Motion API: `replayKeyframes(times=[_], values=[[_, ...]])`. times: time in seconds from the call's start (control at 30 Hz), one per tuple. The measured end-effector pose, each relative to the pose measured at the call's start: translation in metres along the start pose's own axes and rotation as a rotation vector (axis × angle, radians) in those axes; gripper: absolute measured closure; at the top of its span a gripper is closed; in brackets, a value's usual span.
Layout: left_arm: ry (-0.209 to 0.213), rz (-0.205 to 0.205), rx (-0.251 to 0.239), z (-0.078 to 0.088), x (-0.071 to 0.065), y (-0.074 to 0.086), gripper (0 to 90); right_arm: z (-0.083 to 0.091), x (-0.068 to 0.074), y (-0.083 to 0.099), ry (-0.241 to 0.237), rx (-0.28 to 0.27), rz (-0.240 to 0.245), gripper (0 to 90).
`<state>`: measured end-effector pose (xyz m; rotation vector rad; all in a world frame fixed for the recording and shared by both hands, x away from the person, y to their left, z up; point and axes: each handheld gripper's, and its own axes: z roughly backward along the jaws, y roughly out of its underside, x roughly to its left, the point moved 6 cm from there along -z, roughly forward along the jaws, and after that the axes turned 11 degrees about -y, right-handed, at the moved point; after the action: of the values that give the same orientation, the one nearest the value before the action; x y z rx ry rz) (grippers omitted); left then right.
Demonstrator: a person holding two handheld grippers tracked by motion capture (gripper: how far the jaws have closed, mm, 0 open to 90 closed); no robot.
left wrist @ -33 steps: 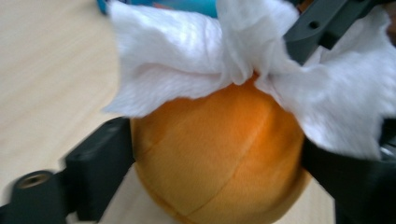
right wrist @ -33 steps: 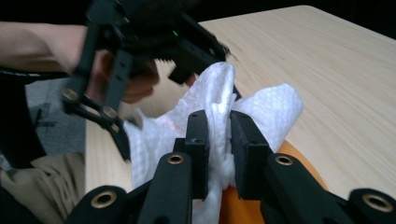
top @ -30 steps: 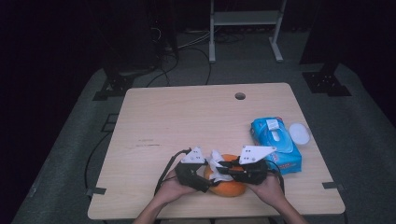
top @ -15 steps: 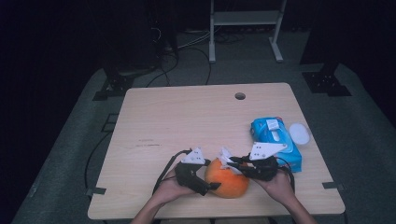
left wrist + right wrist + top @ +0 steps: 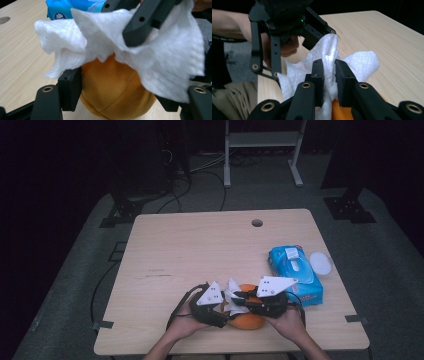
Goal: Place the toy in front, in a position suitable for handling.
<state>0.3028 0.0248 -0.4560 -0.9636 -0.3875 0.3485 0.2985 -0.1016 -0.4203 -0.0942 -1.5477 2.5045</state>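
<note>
Wiping of an orange plush ball (image 5: 248,319) at the near edge of the desk (image 5: 200,250), just left of a blue wipes pack (image 5: 296,271) that lies toward the right edge with a white lid (image 5: 320,262) beside it. The ball sits on the desk between the two hands. The right gripper (image 5: 329,72) pinches a white wipe (image 5: 160,62) between nearly closed jaws; in the right gripper view the cloth bunches up between the two black pads and spills down over the top of the ball (image 5: 337,110). The left gripper (image 5: 216,306) brackets the ball: in the left gripper view its jaws flank the orange sides, and they have just been closing with the ball between them. The left pad looks to be against the plush; the right pad is hidden behind the draped wipe, so firm pressure cannot be confirmed. Compared with a second ago, the wipe has moved from the gap between the hands to lie over the crown of the ball, and the right gripper now reaches across it. Judged from this, the left hand is steadying the ball while the right begins to rub its upper surface; the underside is not yet reached.
</note>
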Motion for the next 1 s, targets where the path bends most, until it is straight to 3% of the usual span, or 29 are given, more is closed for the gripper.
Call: replayKeyframes(times=[0.13, 0.17, 0.2, 0.27, 0.33, 0.37, 0.4, 0.47, 0.57, 0.6, 0.63, 0.67, 0.7, 0.77, 0.8, 0.87, 0.9, 1.0], values=[[0.003, 0.003, -0.001, 0.003, 0.001, 0.003, 32.5, 0.013, -0.014, 0.006, 0.045, -0.011, -0.03, 77.4], [0.019, 0.009, 0.003, 0.004, 0.001, 0.005, 31.8, 0.023, -0.024, 0.013, 0.068, -0.017, -0.067, 77.4], [0.019, 0.009, 0.003, 0.004, 0.001, 0.005, 30.2, 0.023, -0.024, 0.013, 0.068, -0.017, -0.067, 77.4], [0.088, 0.067, 0.024, 0.003, 0.0, 0.007, 21.5, 0.026, -0.025, 0.02, 0.056, -0.007, -0.074, 77.3], [0.098, 0.087, 0.033, 0.002, 0.001, 0.007, 14.1, 0.025, -0.023, 0.021, 0.051, 0.005, -0.067, 77.3], [0.114, 0.13, 0.037, 0.0, 0.004, 0.008, 9.7, 0.023, -0.021, 0.022, 0.04, 0.016, -0.05, 77.3], [0.114, 0.13, 0.037, 0.0, 0.004, 0.008, 8.4, 0.023, -0.021, 0.022, 0.04, 0.016, -0.05, 77.3], [0.128, 0.176, 0.042, -0.003, 0.005, 0.007, 5.8, 0.02, -0.017, 0.021, 0.01, 0.019, -0.036, 77.3], [0.153, 0.192, 0.057, -0.008, 0.004, 0.008, 5.4, 0.018, -0.015, 0.019, 0.006, 0.024, -0.021, 77.2], [0.145, 0.186, 0.052, -0.009, 0.003, 0.008, 8.8, 0.017, -0.014, 0.019, 0.007, 0.028, -0.018, 77.2], [0.126, 0.168, 0.041, -0.008, 0.003, 0.008, 20.3, 0.017, -0.013, 0.017, 0.016, 0.028, -0.014, 77.2], [0.09, 0.127, 0.017, -0.006, 0.003, 0.005, 23.5, 0.017, -0.013, 0.016, 0.018, 0.021, -0.017, 77.2], [0.09, 0.127, 0.017, -0.006, 0.003, 0.005, 26.0, 0.017, -0.013, 0.016, 0.018, 0.021, -0.017, 77.2], [0.014, 0.052, -0.029, -0.002, 0.0, -0.003, 28.1, 0.016, -0.008, 0.01, 0.021, -0.001, -0.007, 77.3], [-0.014, 0.026, -0.041, -0.002, -0.001, -0.005, 29.8, 0.012, -0.001, 0.001, -0.006, -0.032, 0.002, 77.3], [-0.071, -0.032, -0.055, -0.002, -0.003, -0.01, 29.8, 0.01, 0.001, -0.001, -0.011, -0.033, 0.009, 77.3], [-0.077, -0.045, -0.049, -0.002, -0.004, -0.009, 29.8, 0.002, 0.007, -0.004, -0.003, -0.011, 0.039, 77.4], [-0.071, -0.034, -0.038, -0.002, -0.003, -0.005, 29.4, 0.002, 0.004, -0.002, 0.001, 0.0, 0.035, 77.4]])
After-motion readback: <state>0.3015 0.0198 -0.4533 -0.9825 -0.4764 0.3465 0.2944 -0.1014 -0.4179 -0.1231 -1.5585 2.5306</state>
